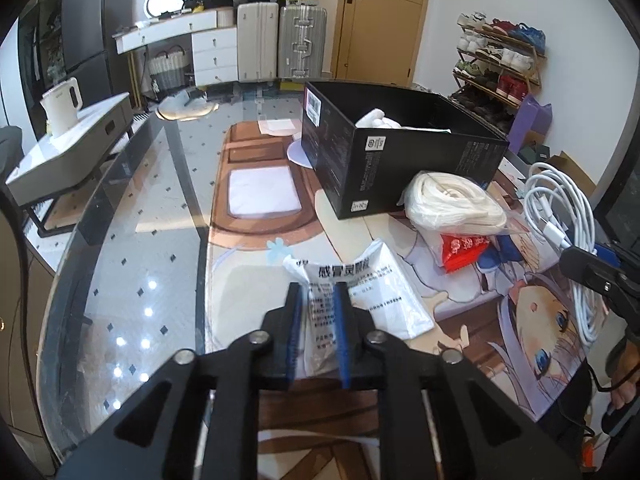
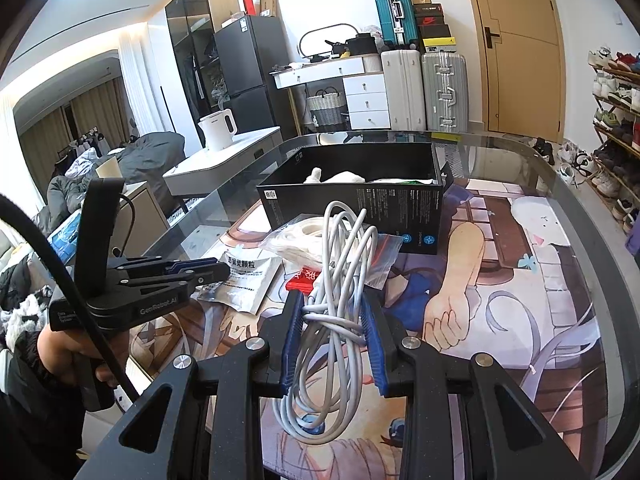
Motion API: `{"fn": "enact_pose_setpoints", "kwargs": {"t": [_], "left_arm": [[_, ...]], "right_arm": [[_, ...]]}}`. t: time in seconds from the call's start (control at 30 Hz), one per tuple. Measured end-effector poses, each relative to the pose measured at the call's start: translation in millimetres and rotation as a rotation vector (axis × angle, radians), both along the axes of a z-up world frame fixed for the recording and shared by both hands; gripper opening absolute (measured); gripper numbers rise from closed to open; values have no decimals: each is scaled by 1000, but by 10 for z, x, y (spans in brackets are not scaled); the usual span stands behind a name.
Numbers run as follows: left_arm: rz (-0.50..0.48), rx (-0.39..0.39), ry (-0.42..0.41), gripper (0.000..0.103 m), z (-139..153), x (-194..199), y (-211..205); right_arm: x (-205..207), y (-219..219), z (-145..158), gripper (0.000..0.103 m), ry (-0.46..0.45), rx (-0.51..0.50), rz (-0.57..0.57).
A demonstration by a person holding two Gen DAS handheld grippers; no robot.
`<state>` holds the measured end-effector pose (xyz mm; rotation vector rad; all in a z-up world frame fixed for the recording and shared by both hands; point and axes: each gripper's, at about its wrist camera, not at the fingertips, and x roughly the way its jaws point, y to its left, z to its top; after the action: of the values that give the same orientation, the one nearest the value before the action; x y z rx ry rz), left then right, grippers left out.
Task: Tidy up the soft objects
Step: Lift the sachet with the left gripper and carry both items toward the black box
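White printed plastic pouch (image 1: 360, 292) lies flat on the tabletop mat, near end pinched between the left gripper (image 1: 318, 332) pads. Coiled white cable (image 2: 332, 312) hangs bunched, clamped mid-bundle in the right gripper (image 2: 332, 340). Clear bag of white cord (image 1: 454, 200) rests against the black box (image 1: 400, 160), partly on a red packet (image 1: 464, 252). White cloth (image 1: 376, 118) sits inside the box.

Two close wrist views, shared black box (image 1: 400, 152).
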<state>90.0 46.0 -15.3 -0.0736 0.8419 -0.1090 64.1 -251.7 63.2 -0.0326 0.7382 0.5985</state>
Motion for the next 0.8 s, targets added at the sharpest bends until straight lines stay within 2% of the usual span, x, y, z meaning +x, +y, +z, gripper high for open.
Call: {"fn": "enact_pose_setpoints", "kwargs": {"t": [0.03,0.07,0.17,0.2,0.3,0.43,0.6,0.67,0.7,0.77,0.8], "left_arm": [[1,-9,2,49,6,-12,11],[8,-24,-2,55,19,-29,30],[4,-64,15,56,22,-26,35],[7,-67,21,61,14,-14,14],[23,-71,20,89,-2,14,-52],[9,-75,12,91,15,61,-169],[25,-6,61,91,-71,189,-314],[28,45,65,91,-93,212,-382],[26,86,67,89,-114,226,-428],[27,97,54,83,-119,215,-451],[27,101,46,71,-109,210,-463]], "right_arm": [[-1,13,-1,29,1,-1,1],[-2,13,-1,29,1,-1,1],[0,5,-1,29,1,-1,1],[-2,13,-1,29,1,0,1],[10,13,5,29,2,-2,2],[11,24,2,29,2,-5,-5],[3,2,-14,29,-2,-5,-16],[-7,1,-14,29,-2,-7,-19],[-16,2,-12,29,-2,-7,-21],[-16,-6,-6,29,-3,-7,-24],[-20,-9,-4,29,-3,-6,-25]]}}
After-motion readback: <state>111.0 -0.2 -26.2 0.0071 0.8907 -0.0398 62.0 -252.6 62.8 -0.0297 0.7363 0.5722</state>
